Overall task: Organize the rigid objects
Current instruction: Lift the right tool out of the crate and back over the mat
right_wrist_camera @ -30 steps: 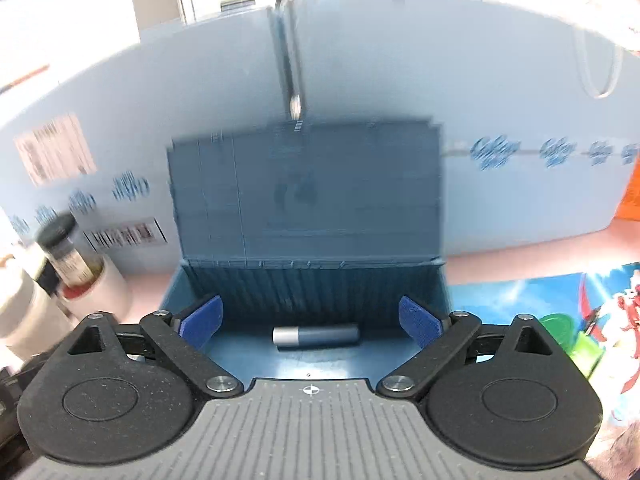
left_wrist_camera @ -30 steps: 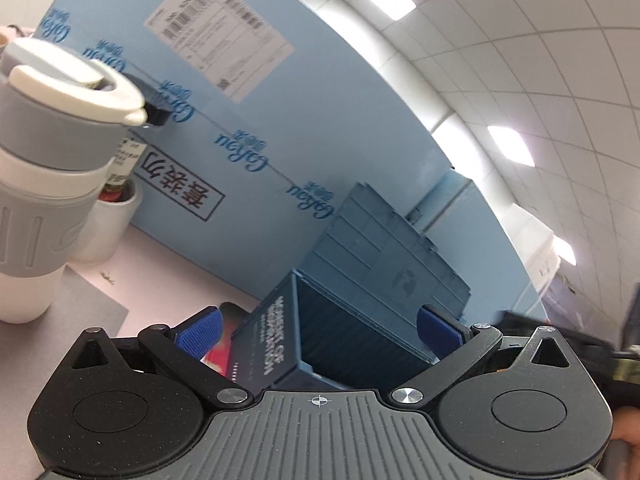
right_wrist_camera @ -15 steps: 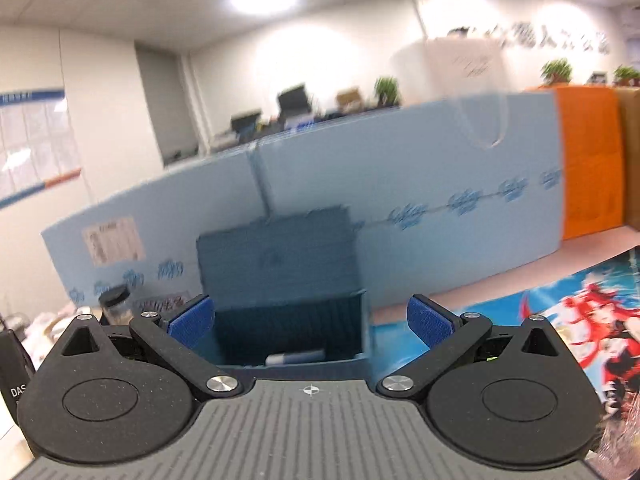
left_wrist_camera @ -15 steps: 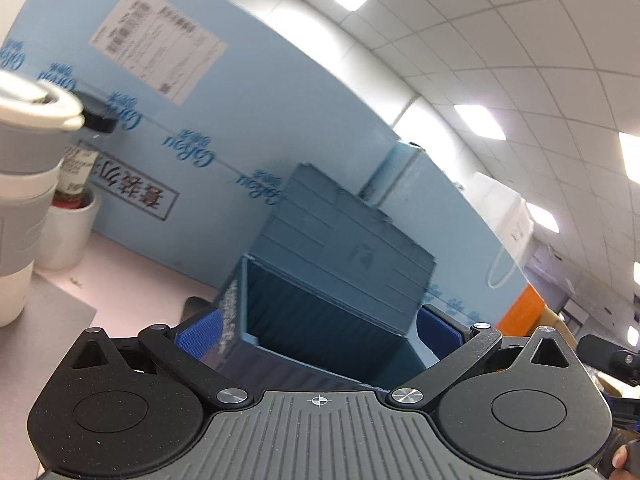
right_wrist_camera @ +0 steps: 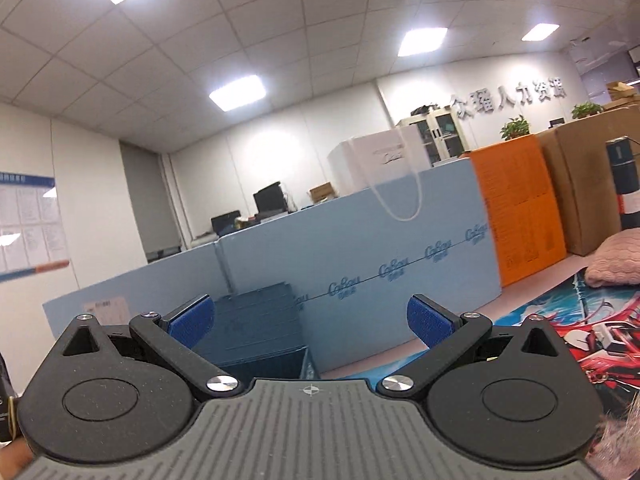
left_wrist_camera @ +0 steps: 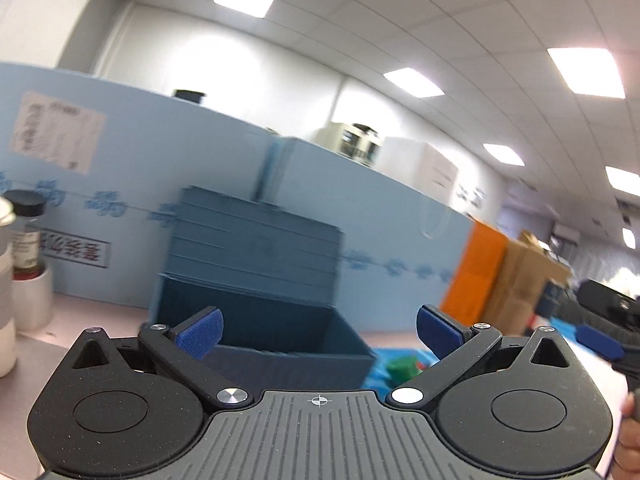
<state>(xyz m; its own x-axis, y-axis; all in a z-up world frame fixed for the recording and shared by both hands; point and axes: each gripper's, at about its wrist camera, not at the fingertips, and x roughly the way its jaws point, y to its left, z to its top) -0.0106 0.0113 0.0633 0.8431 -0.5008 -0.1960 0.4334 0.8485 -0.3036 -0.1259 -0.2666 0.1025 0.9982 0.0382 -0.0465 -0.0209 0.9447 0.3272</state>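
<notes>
Sitting on the pinkish table [left_wrist_camera: 84, 322], a dark blue ribbed storage box [left_wrist_camera: 276, 336] has its hinged lid [left_wrist_camera: 256, 240] stood upright against the light blue foam board [left_wrist_camera: 168, 152] behind it. The box walls carry vertical ribs, the lid horizontal ridges with a faint round emblem near the centre. From the left wrist view the inside is dark and its contents cannot be made out.

Left claw [left_wrist_camera: 318, 330]: blue pads wide apart, nothing between them, held above and just short of the box's near rim.

Right claw [right_wrist_camera: 308, 322]: pads also spread, empty, raised and tilted up toward the ceiling; only the lid top [right_wrist_camera: 256, 320] and a right corner of the box show between its fingers.

At far left, a dark-capped glass jar [left_wrist_camera: 26, 236] stands in a white cup [left_wrist_camera: 34, 300], beside a grey and white tumbler at the frame edge. A green item [left_wrist_camera: 402, 368] lies on the colourful printed mat [right_wrist_camera: 576, 332] right of the box. An orange box [right_wrist_camera: 516, 204] and cardboard cartons [right_wrist_camera: 580, 188] stand beyond the board's right end, a pink cushion [right_wrist_camera: 616, 264] near them.
</notes>
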